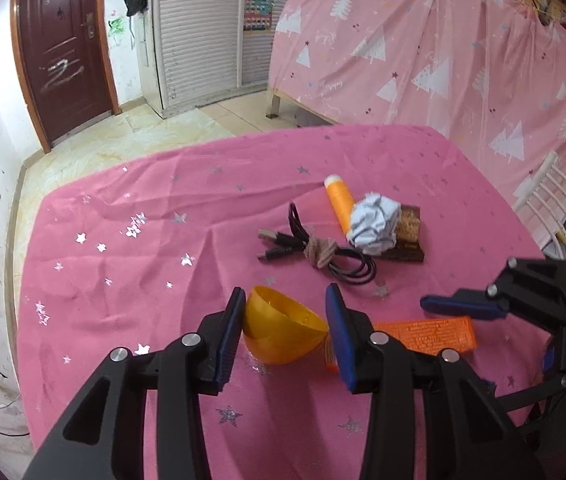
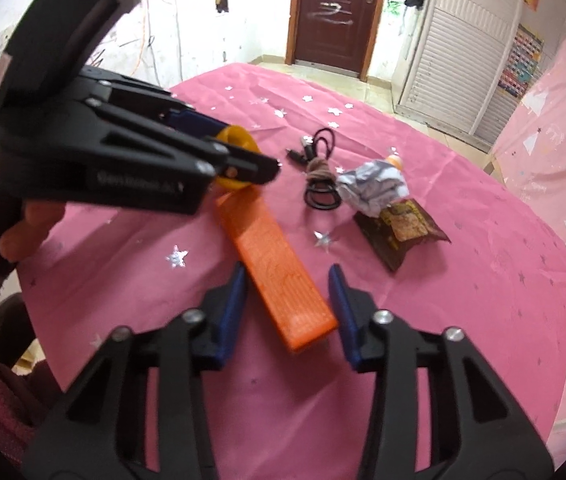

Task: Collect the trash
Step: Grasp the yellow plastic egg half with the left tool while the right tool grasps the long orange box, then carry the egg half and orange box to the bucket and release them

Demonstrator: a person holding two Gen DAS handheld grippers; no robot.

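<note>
A yellow plastic bowl point(image 1: 283, 330) sits tilted between the blue pads of my left gripper point(image 1: 285, 294), which is shut on it just above the pink star-print tablecloth point(image 1: 123, 248). A flat orange bar point(image 2: 279, 276) lies on the cloth between the pads of my right gripper point(image 2: 287, 272). Both pads touch its edges, so that gripper is shut on the bar. In the right wrist view the left gripper point(image 2: 243, 148) reaches in from the left with the bowl point(image 2: 239, 138). Farther back lie a crumpled white paper ball point(image 1: 375, 224) and a brown snack wrapper point(image 2: 403, 232).
An orange tube with a white cap point(image 1: 339, 200) and a coiled black USB cable point(image 1: 315, 250) lie beside the paper ball. A white chair point(image 1: 563, 208) stands at the table's right edge. A person's hand point(image 2: 23, 216) holds the left gripper. A pink curtain point(image 1: 443, 60) hangs behind.
</note>
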